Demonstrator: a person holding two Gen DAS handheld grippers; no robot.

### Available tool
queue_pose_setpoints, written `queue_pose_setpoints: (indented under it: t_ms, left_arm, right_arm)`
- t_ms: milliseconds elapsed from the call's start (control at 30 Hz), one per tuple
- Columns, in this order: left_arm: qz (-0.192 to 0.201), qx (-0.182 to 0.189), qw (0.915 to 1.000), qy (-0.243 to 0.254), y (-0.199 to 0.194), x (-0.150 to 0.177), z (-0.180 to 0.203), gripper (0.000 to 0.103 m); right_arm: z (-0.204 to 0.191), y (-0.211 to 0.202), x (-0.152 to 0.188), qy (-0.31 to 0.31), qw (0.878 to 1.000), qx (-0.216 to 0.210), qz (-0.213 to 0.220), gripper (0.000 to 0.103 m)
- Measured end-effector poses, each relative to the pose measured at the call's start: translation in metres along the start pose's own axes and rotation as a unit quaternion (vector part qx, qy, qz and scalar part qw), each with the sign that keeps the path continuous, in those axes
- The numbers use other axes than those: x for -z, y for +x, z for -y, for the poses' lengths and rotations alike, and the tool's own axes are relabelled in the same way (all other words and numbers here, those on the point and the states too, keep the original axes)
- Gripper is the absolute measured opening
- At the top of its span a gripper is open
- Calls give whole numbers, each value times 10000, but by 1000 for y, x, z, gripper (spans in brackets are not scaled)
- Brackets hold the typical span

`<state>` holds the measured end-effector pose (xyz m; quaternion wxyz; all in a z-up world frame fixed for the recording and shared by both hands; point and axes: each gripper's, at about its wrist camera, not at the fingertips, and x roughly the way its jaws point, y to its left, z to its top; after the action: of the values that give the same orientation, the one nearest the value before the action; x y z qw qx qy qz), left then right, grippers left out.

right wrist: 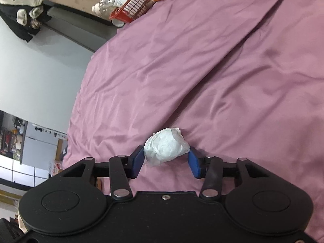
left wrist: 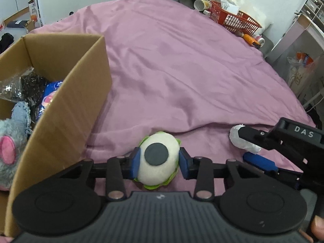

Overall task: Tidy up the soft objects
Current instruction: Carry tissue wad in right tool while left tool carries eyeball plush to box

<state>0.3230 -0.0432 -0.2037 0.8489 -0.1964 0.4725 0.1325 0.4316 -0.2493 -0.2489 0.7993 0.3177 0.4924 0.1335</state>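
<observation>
Left gripper (left wrist: 159, 162) squeezes the soft plush toy (left wrist: 157, 160) across its middle; right gripper (right wrist: 166, 160) pinches a light, crushable paper wad (right wrist: 166, 149).

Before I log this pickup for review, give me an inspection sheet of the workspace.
Surface: purple bedsheet, wrinkled.
Job's things: round plush toy and crumpled white wad lie on the sheet; cardboard box on the left already holds a grey plush and bagged items.
Clutter: red basket, plastic bottle and small items at the bed's far edge.
Grippers: left hand-held gripper pads press the plush toy's sides; right hand-held gripper pads touch the wad.
Cables: thin white lead off the bed's right.
Surroundings: white walls, shelving, clothes piled beside the bed.
</observation>
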Motion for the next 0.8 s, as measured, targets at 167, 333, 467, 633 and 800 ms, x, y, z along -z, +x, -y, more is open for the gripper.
queue_pose_setpoints:
  t_ms: [167,333,467,633,800]
  left_arm:
    - [204,190,9996,62,-23,-1,4,38]
    - [448,368,9983,42,-52,0,1,38]
    - [662,490,9966,19,-82,2,-6,38]
    - [954,591,9937,35,-121,4,-19,38]
    - [1184,554,9914,-83,-154,4,-36,38]
  right_arm:
    - [-5,-11,4,-145,9998,-62,97,45]
    - [-16,-27,8,-322,9990,-222,215,45]
    - [-27,-43,15,-516,9975,-365,316,45]
    - [-46,-59,27,-831,9941,-585,380,45]
    - [-68,-73,44,-1164,9893,-784,396,45]
